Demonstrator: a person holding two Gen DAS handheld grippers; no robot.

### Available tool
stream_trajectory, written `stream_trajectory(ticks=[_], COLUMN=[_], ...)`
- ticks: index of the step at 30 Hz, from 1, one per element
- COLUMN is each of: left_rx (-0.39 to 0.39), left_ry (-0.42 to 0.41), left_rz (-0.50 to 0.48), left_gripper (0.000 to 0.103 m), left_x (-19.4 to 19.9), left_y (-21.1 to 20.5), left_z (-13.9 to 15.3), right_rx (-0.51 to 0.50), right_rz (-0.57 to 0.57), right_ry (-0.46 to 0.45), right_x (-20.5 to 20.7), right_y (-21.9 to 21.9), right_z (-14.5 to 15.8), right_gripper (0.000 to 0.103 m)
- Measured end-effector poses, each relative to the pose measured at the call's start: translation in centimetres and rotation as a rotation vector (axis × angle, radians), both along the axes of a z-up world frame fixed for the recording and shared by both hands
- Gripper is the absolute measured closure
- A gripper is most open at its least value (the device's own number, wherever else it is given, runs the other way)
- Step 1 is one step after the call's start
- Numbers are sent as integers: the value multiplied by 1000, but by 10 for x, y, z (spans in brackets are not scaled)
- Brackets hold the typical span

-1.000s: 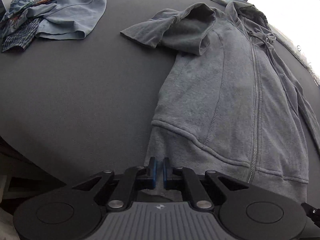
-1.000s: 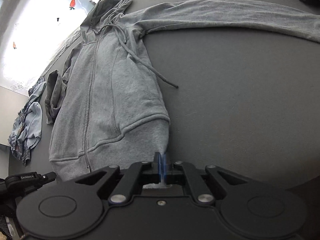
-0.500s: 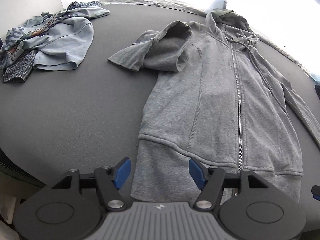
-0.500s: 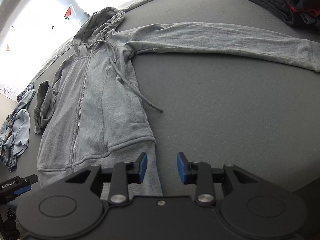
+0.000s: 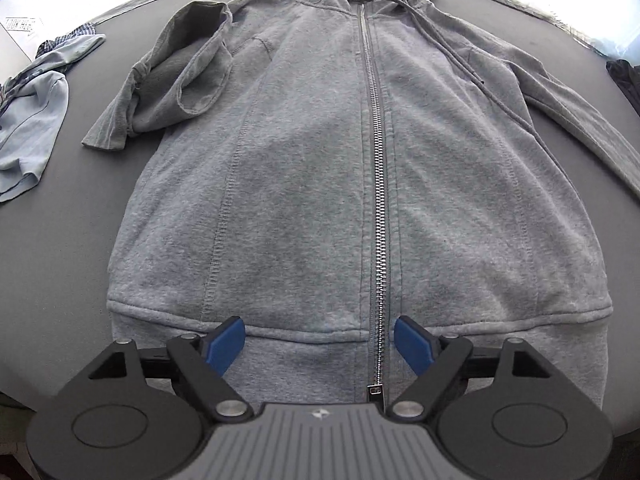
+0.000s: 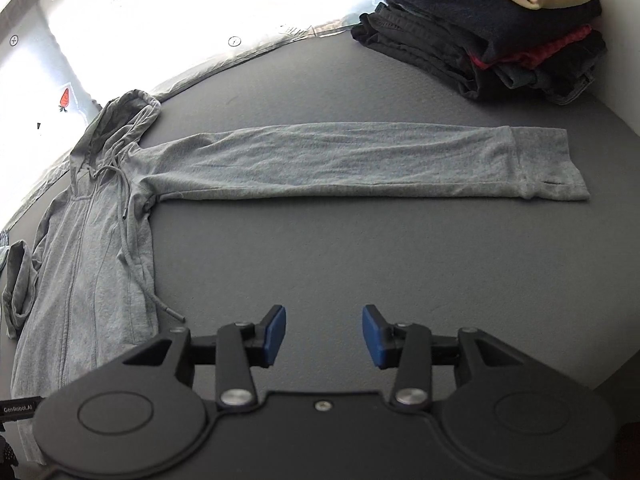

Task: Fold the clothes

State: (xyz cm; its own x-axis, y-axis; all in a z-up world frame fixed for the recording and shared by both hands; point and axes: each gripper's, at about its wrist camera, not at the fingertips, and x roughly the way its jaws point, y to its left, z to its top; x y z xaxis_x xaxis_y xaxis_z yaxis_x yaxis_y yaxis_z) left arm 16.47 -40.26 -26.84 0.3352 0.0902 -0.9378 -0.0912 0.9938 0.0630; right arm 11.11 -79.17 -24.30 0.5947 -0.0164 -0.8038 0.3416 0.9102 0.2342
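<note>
**Hoodie laid flat, sleeves not yet folded**

Hoodie [image 5: 320, 184], grey with a full zip, lies face up on the dark grey table [image 6: 360, 264], hem toward the grippers and hood away from them. The left gripper [image 5: 319, 344] hovers over the hem band, straddling the zip's lower end; its jaws are opening, the blue pads stand clear of the cloth, and nothing is held. The right gripper [image 6: 324, 334] is over bare table, to the right of the hoodie's side edge; its jaws are opening with nothing between them.

Step in hand, as judged: spreading is complete and sleeve folding is due. The long sleeve [image 6: 360, 160] extends straight out ahead of the right gripper, its cuff ahead and to the right. The other sleeve [image 5: 168, 76] lies bunched, ahead and to the left of the left gripper.

Next move, as judged:
- Right gripper: reach forward to the cuff, pinch it, and carry it across onto the body.
- Left gripper: pick up the bunched sleeve and lay it across the chest.
- Keep the drawstring [image 6: 136, 264] out of the fold.

A stack of folded clothes [image 6: 492, 28] sits beyond the cuff.
</note>
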Motion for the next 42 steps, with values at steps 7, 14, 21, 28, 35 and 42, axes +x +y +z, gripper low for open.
stream_trajectory(ticks=[7,14,21,28,35,42], left_rx=[59,47,-1,-12,-33,-63], left_ry=[41,64,71,84,45,81], left_rz=[52,121,215,213,168,30], left_gripper=[0,0,0,0,0,0], left_x=[12,16,12,16,10,19], left_y=[-5,-2,6,8,12,18], left_z=[-7,-8,-9,-10,-11,-9], right_rx=[-89,-256,-245,-392,-394,-297], right_rz=[-246,-397,-363,-373,-472,-284], right_ry=[-59,-35,-35,31,69,17], right_x=[18,45,47,46,34,41], right_y=[-99,-167,-179,-193,-194,-77], right_z=[-17,-40,-48,-50,-35,-24], right_gripper=[51,39,95,99,84,32])
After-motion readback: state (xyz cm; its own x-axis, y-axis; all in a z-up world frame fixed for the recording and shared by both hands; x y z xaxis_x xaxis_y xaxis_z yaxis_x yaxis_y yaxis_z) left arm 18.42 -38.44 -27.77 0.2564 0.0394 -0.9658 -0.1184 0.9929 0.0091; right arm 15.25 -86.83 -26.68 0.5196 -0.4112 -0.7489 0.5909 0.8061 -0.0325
